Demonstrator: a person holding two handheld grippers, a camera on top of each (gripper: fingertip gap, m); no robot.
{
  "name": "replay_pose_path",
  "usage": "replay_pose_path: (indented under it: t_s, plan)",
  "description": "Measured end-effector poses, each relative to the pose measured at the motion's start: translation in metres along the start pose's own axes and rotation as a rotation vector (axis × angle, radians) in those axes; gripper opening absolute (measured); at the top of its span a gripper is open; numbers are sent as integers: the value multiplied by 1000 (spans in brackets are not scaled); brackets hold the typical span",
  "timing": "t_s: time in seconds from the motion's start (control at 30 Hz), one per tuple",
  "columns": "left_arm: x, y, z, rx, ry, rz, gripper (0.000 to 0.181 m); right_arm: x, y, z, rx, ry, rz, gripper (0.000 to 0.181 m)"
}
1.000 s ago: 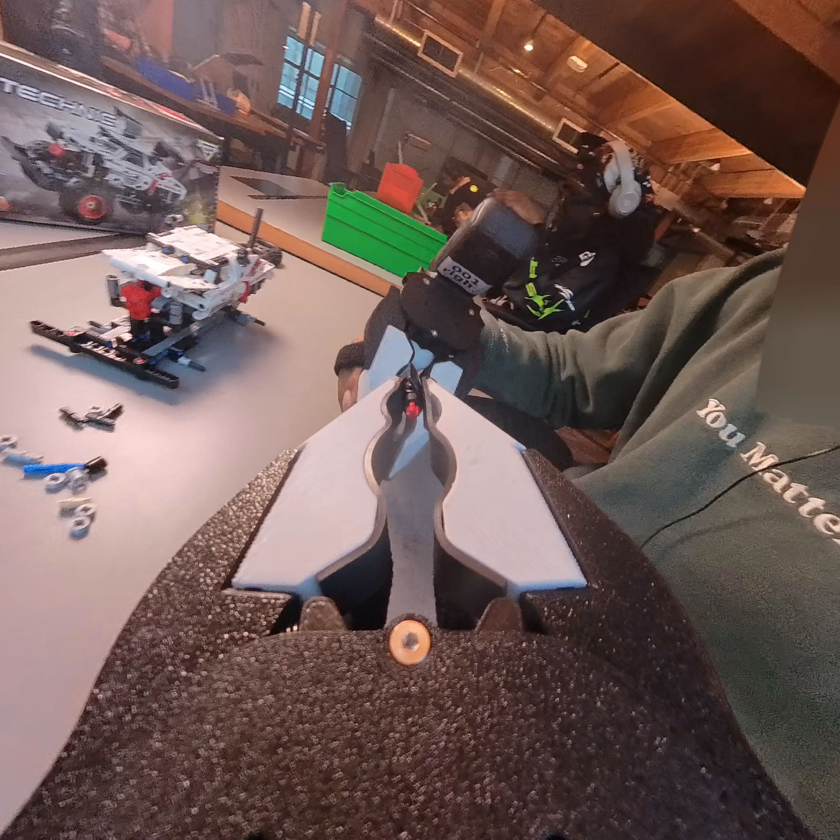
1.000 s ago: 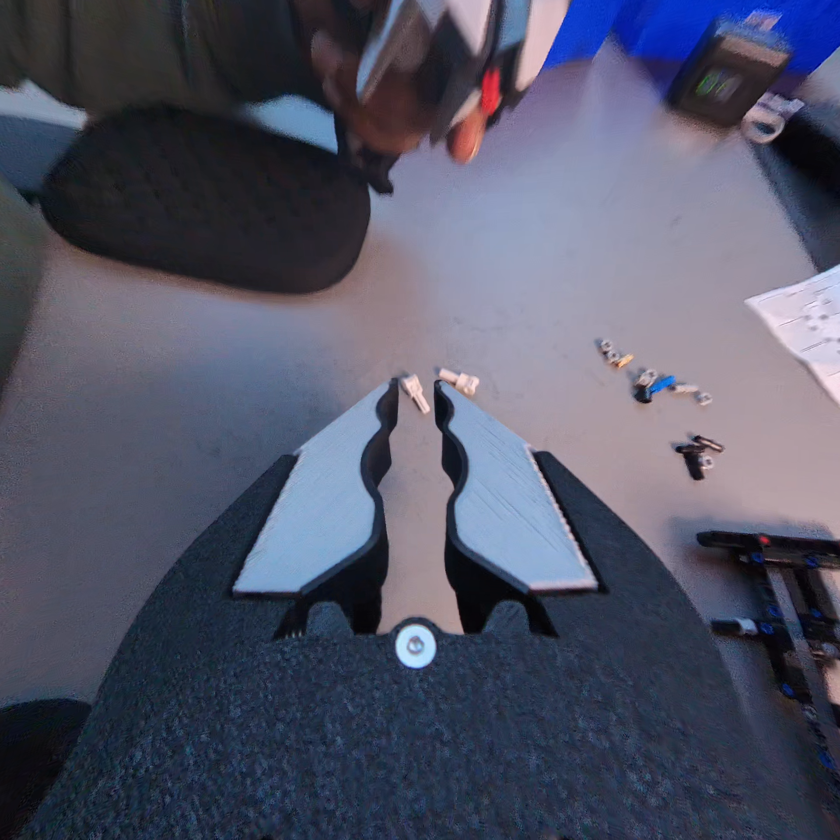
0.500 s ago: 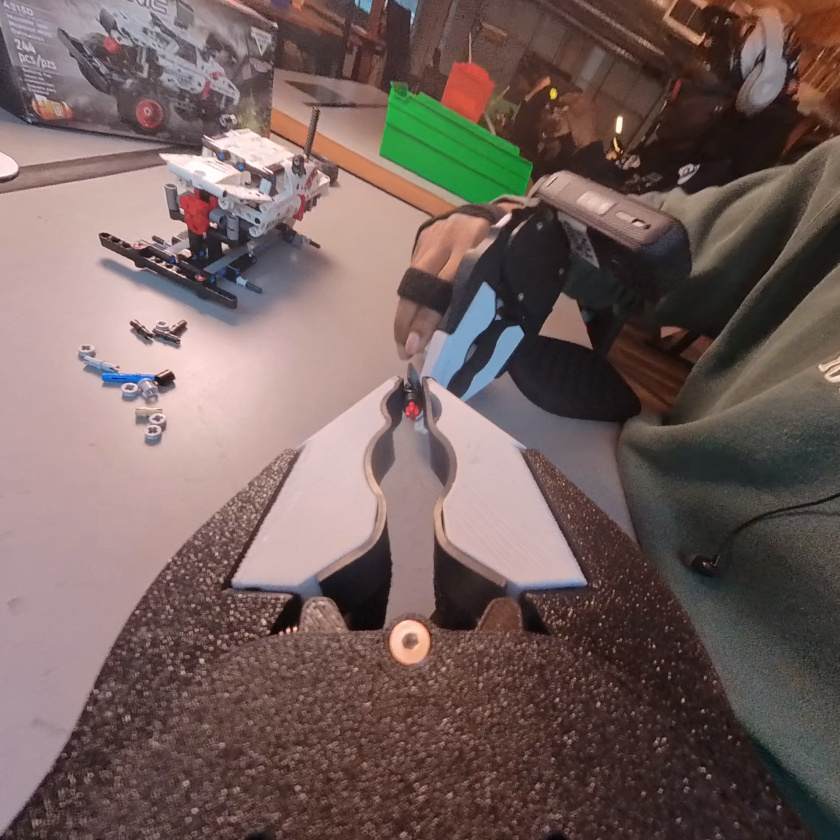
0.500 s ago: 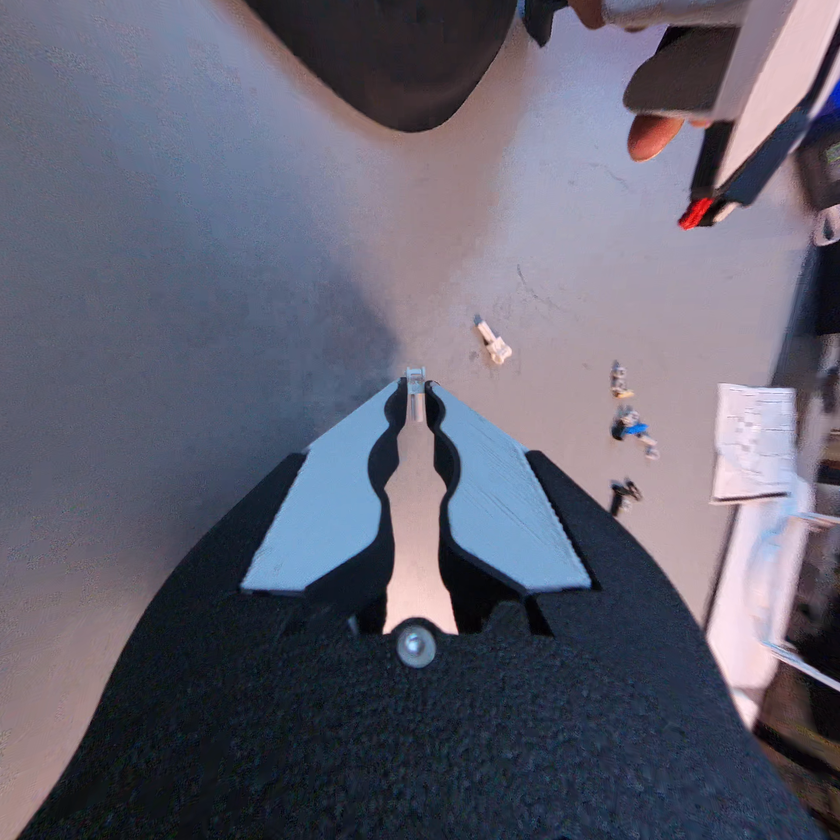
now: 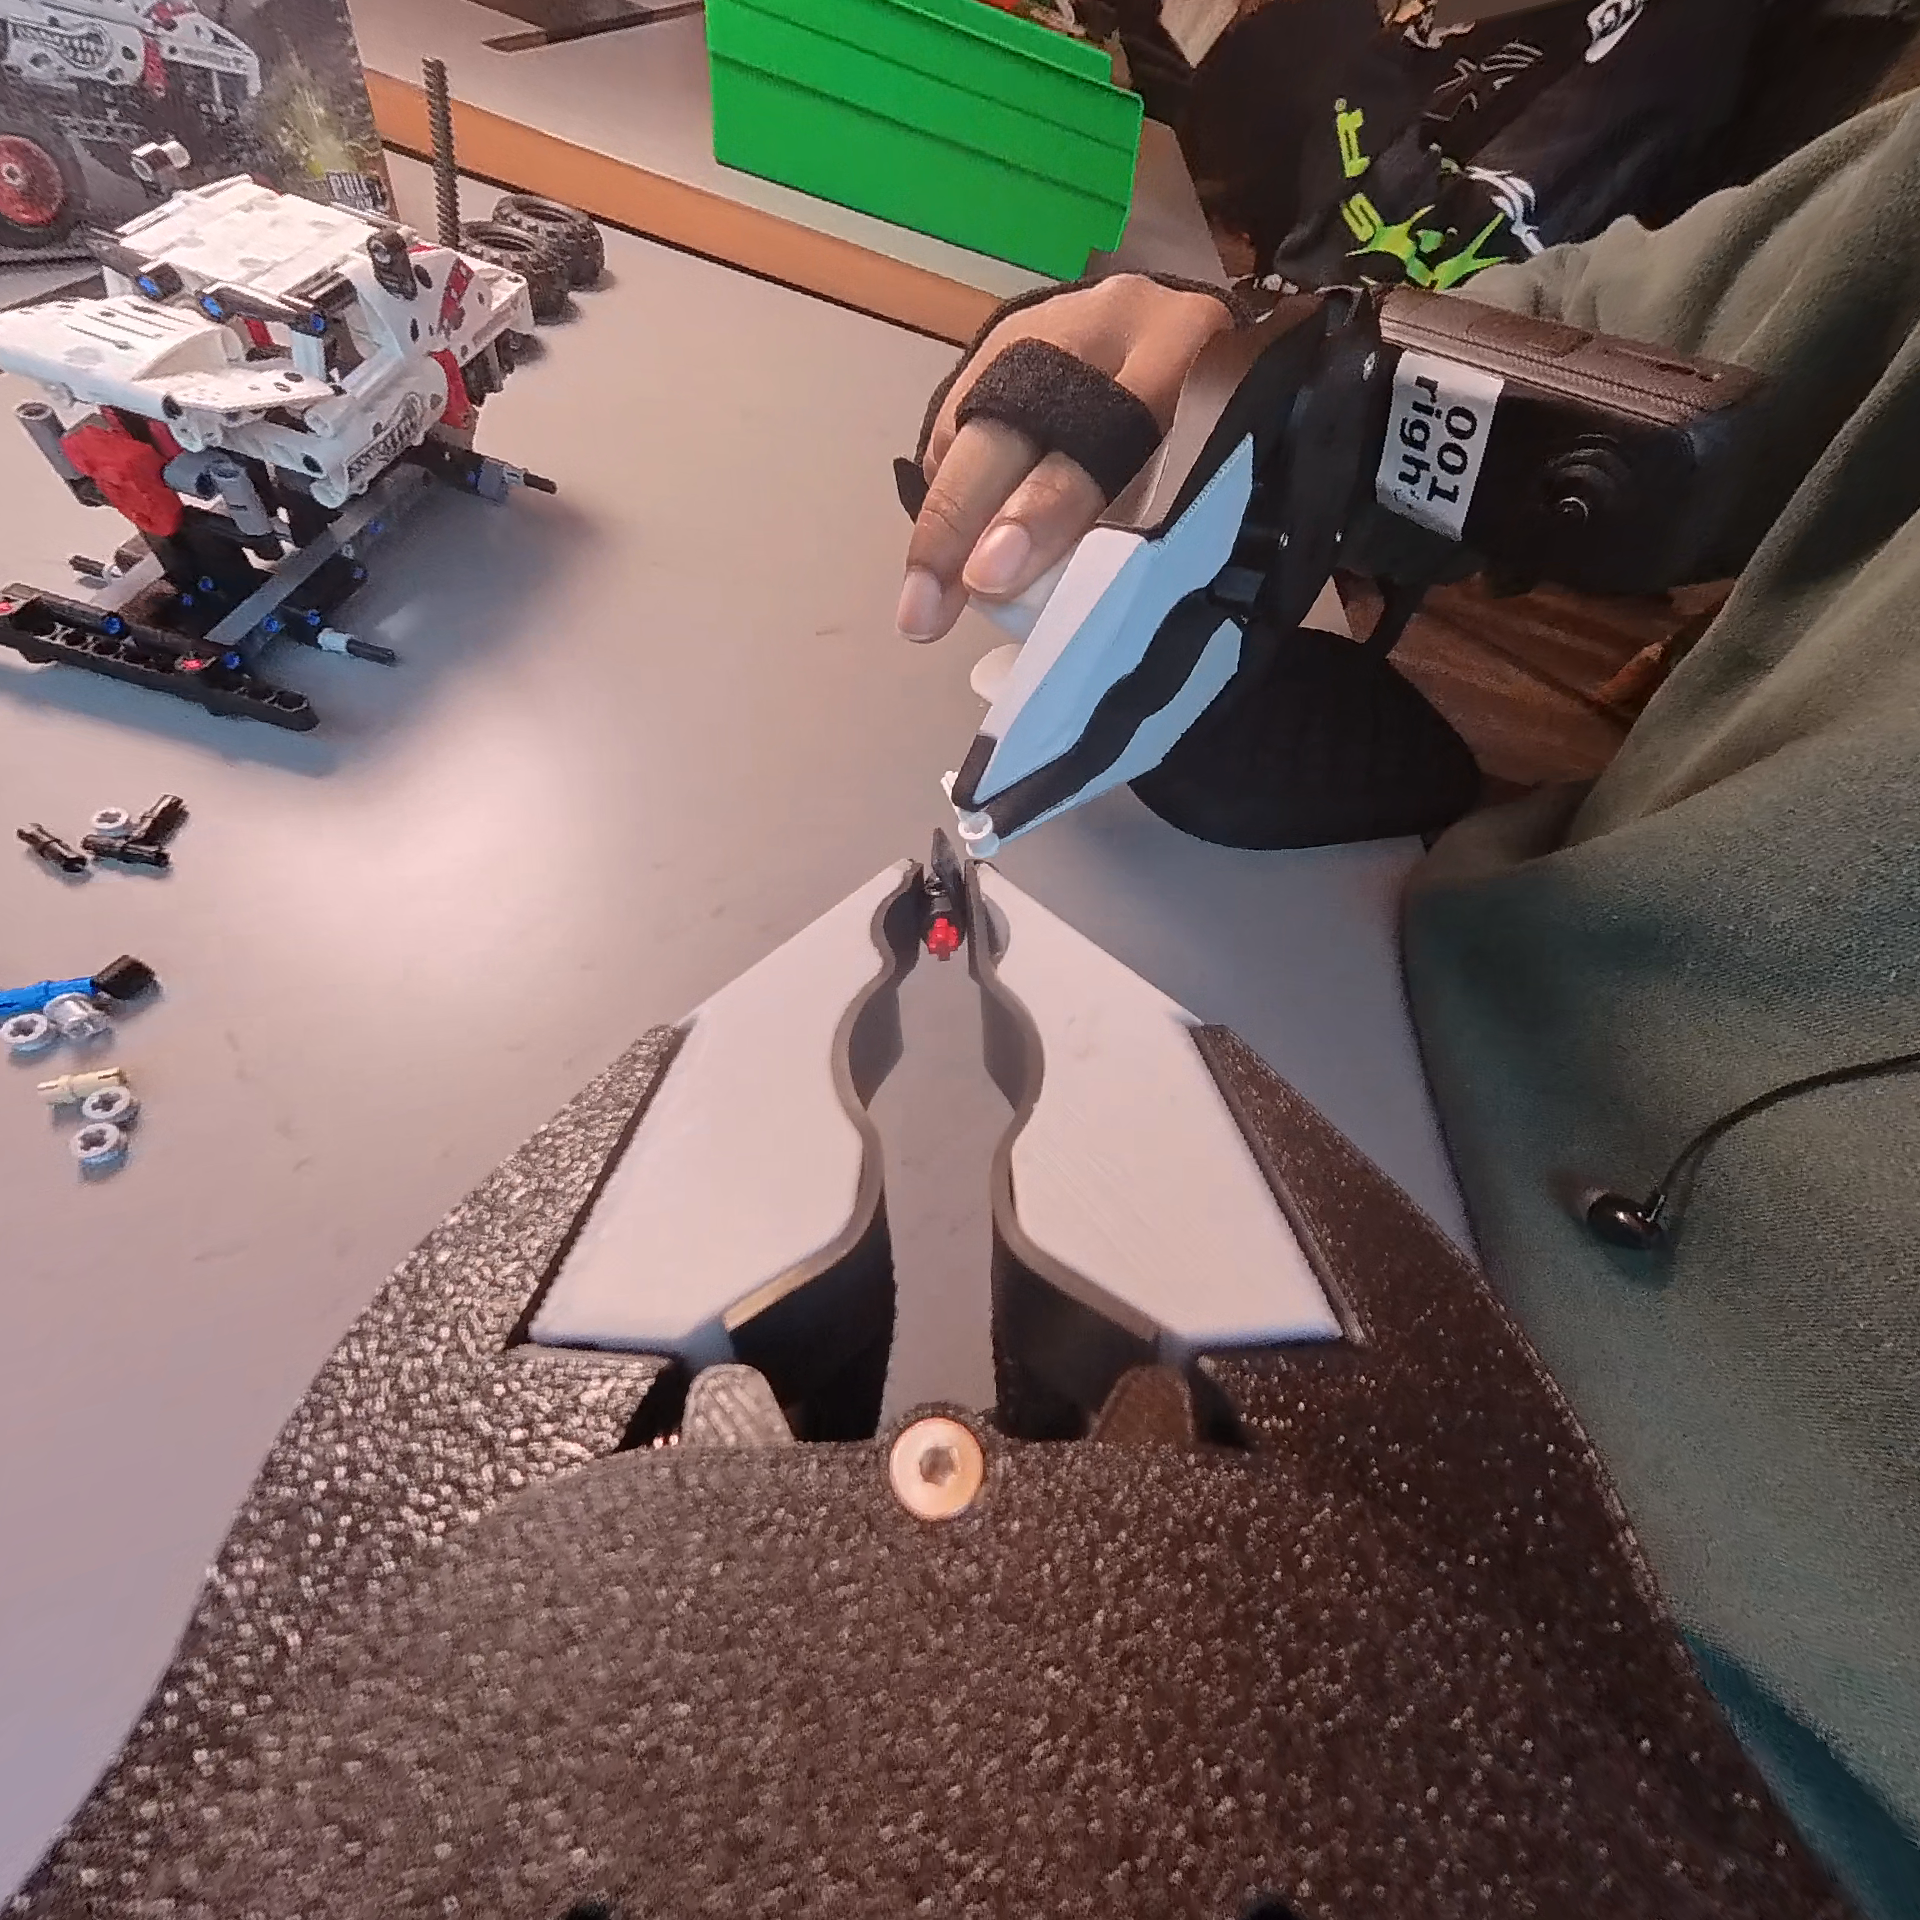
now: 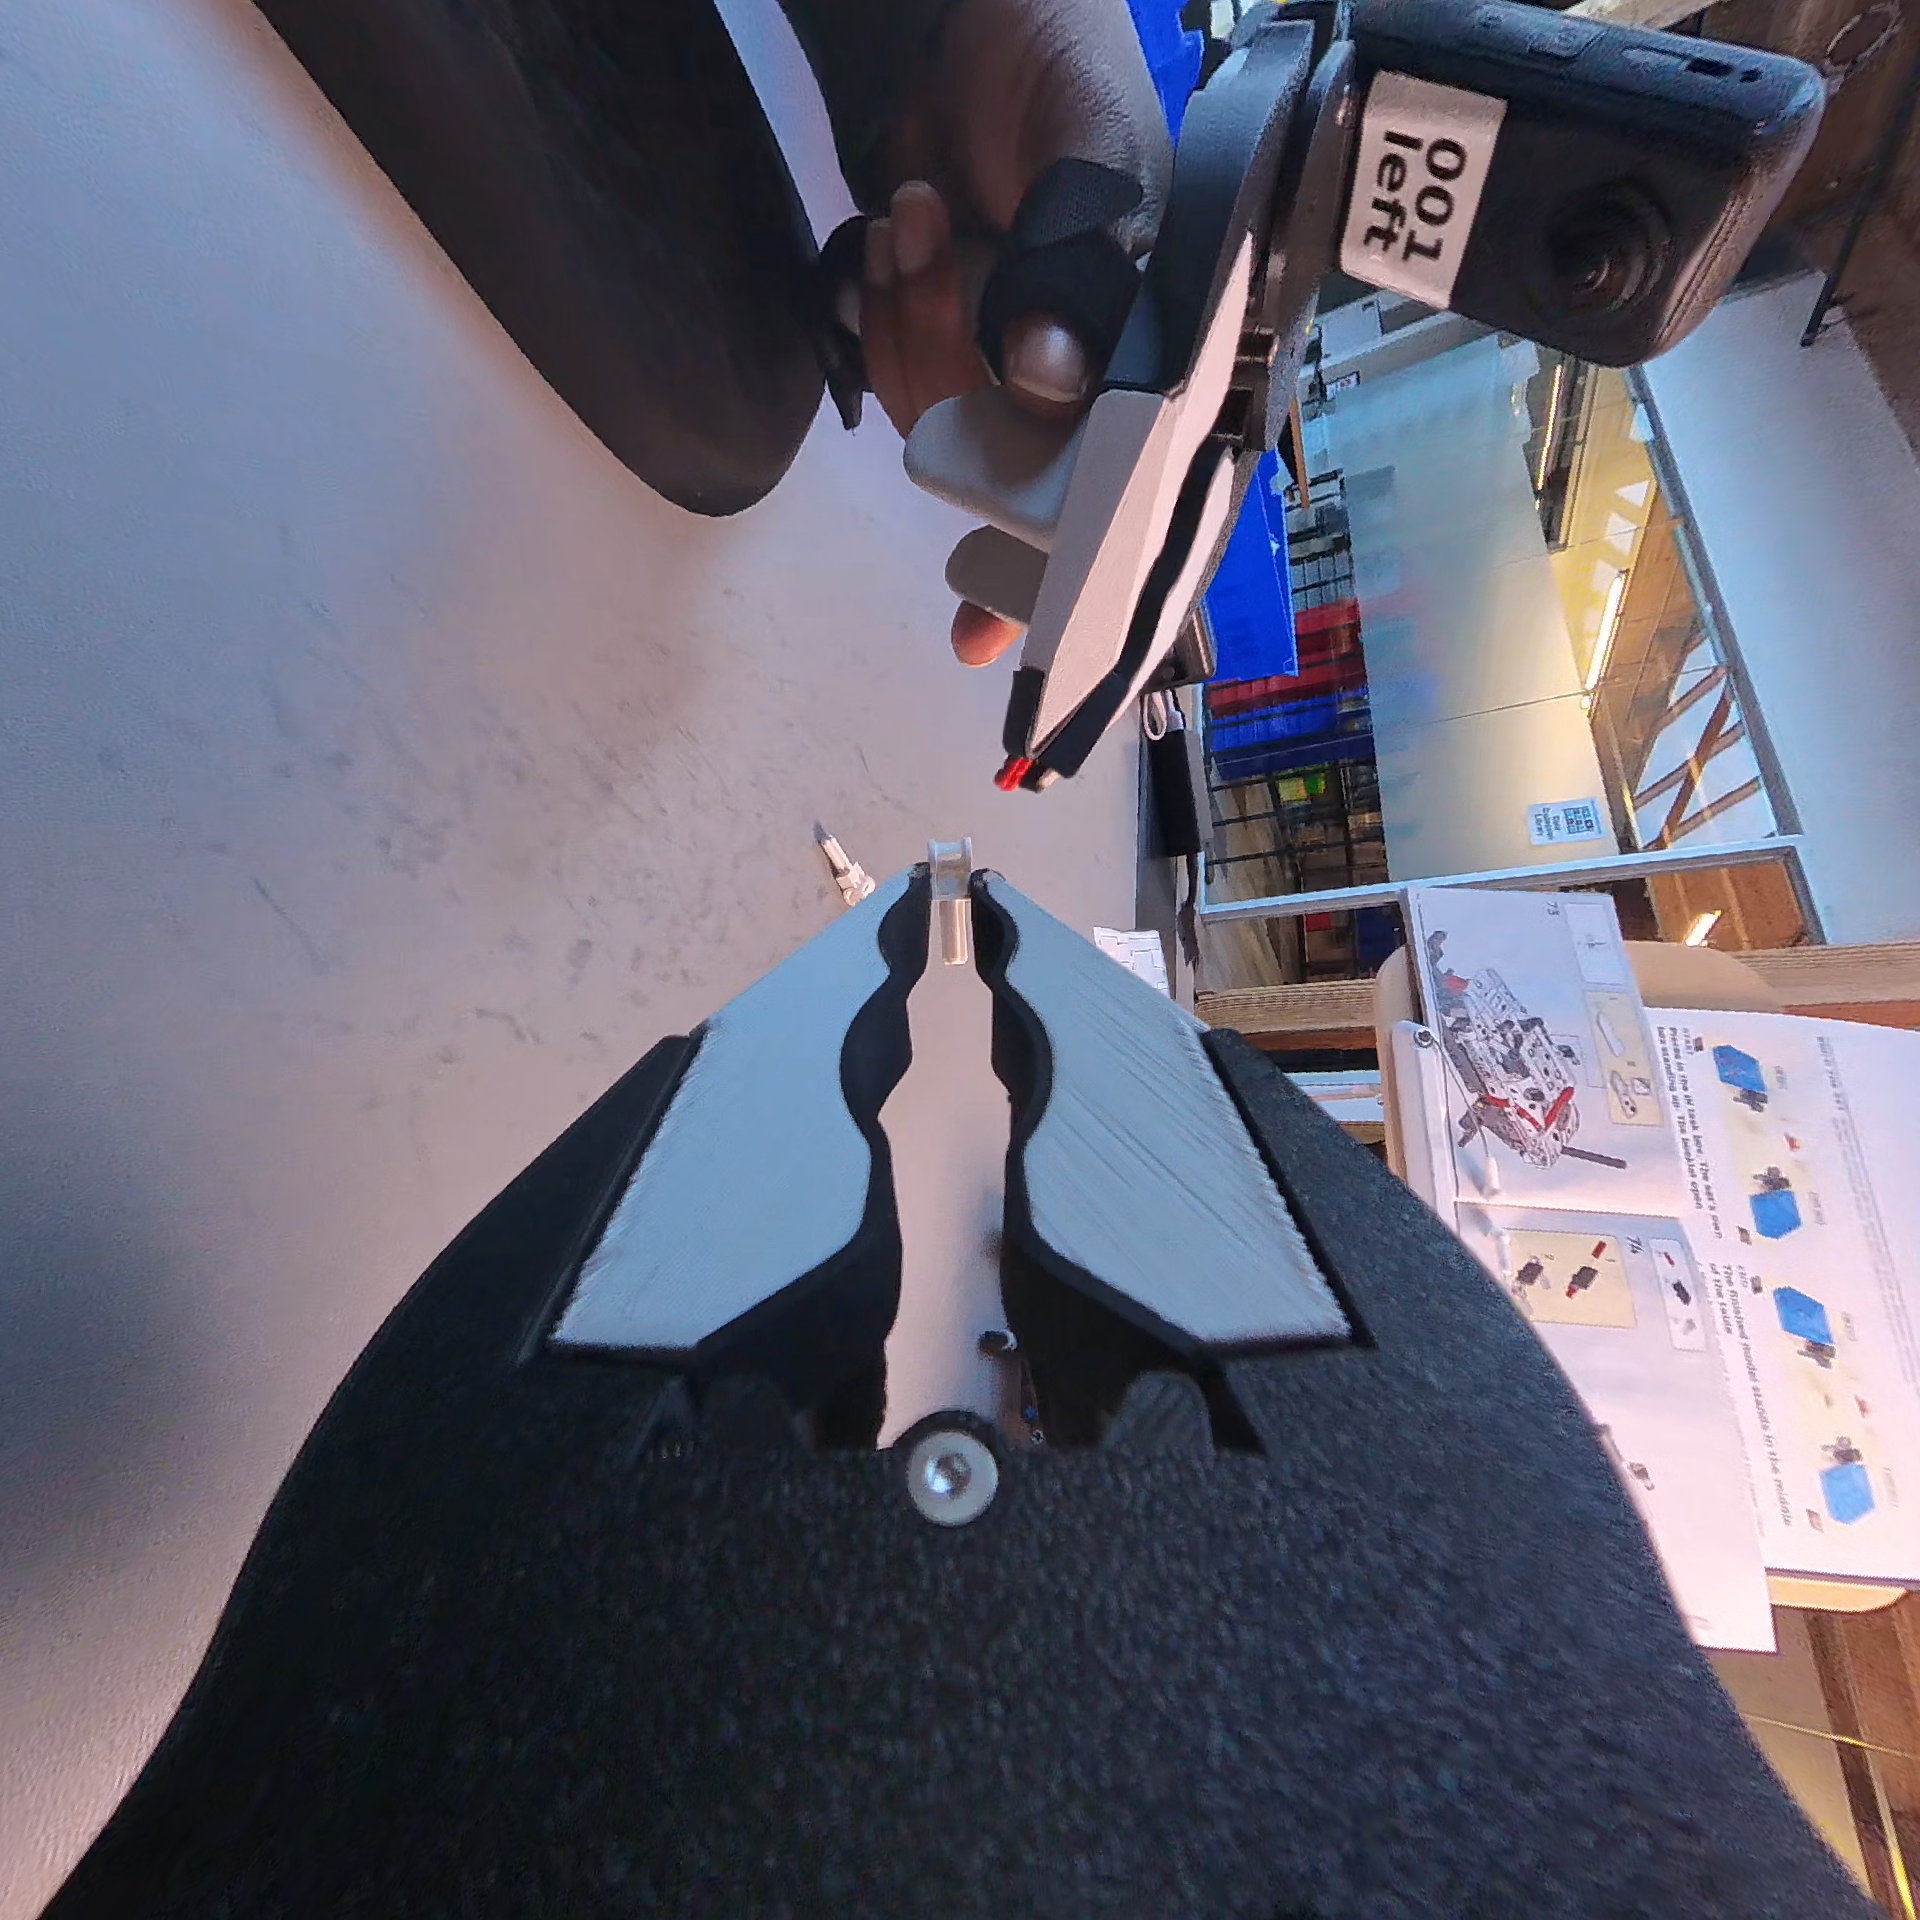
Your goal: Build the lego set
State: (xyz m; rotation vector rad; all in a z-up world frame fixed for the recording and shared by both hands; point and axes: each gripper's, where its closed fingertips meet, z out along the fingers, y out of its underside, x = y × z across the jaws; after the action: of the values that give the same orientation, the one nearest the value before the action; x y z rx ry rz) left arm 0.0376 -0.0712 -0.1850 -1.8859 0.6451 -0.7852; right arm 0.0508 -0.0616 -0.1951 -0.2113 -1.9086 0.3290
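My left gripper (image 5: 943, 883) is shut on a small black piece with a red pin (image 5: 942, 914) and holds it above the grey table. My right gripper (image 6: 950, 881) is shut on a small white pin piece (image 6: 950, 896). In the left wrist view the right gripper (image 5: 977, 826) comes in from the upper right, its white piece (image 5: 974, 828) almost touching the black piece. In the right wrist view the left gripper (image 6: 1023, 767) hangs just above and to the right, its red pin end (image 6: 1010, 773) showing. The partly built white, red and black truck (image 5: 260, 364) stands at the far left.
Loose small parts (image 5: 78, 1018) and black pins (image 5: 109, 831) lie on the table at left. Black tyres (image 5: 545, 244), the set's box (image 5: 156, 104) and a green bin (image 5: 914, 156) stand behind. Another white pin (image 6: 842, 868) lies on the table. Instruction sheets (image 6: 1621, 1226) stand at right. Less than 4 cm separates the two grippers' tips.
My right gripper closed on the white pin, lifted it off the table and turned toward the left gripper. The two grippers have come tip to tip. The left gripper still holds its piece.
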Motion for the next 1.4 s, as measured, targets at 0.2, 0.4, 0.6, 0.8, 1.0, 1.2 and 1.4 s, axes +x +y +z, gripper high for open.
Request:
replay_pose_path:
  t_s: [0.2,0.4,0.6,0.8,1.0,1.2,1.4]
  plan:
    - [0,1,8,-26,2,-47,5,2,-2,1,6,23,12,6]
    - [3,2,16,-45,30,-77,5,-2,2,0,-5,17,20,6]
    - [6,-3,20,-34,64,-121,5,-2,1,-3,-10,17,10,6]
    - [8,2,24,-82,79,-142,5,-7,2,-4,-26,-16,-30,7]
    - [6,23,34,-221,40,-128,5,-27,7,0,-56,-87,-41,7]
    - [-7,49,43,-406,-57,-56,5,-49,20,13,-130,-103,-22,7]
    - [-10,59,46,-506,-68,-29,5,-58,25,17,-145,-118,56,10]
